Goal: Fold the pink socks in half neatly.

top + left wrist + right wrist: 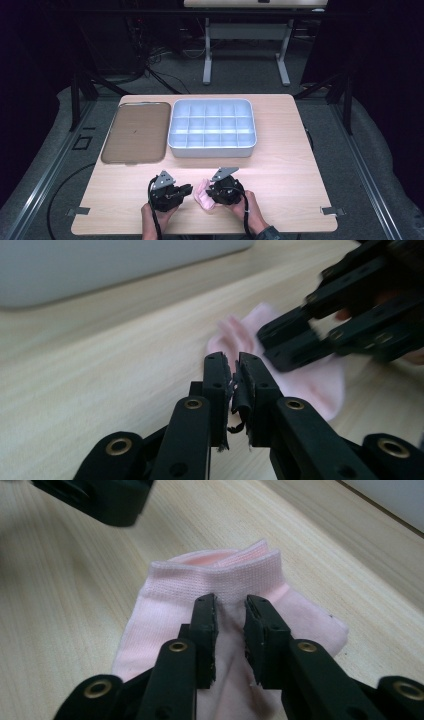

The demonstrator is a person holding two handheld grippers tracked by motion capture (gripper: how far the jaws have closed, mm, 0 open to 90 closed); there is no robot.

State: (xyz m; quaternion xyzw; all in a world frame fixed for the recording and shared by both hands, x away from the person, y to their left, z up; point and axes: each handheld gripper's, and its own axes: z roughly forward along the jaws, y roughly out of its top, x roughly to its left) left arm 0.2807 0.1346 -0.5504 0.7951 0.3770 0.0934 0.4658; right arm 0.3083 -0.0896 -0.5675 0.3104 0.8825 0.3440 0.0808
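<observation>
- Your left gripper (234, 371) has its jaws nearly pressed together, nothing between them, just short of the sock.
- Pink sock (225, 580) lies flat on the table (280, 165) near its front edge, between both grippers, with the compartment box (212, 150) behind.
- Your right gripper (229, 611) hangs over it, jaws slightly apart, not pinching.
- Sock looks light, soft, floppy; grab the ribbed cuff (240, 572), likely the firmest edge.

Both grippers black w/ brass rivets; left gripper (186, 189) & right gripper (210, 192) carry grey plates, black cables.
</observation>
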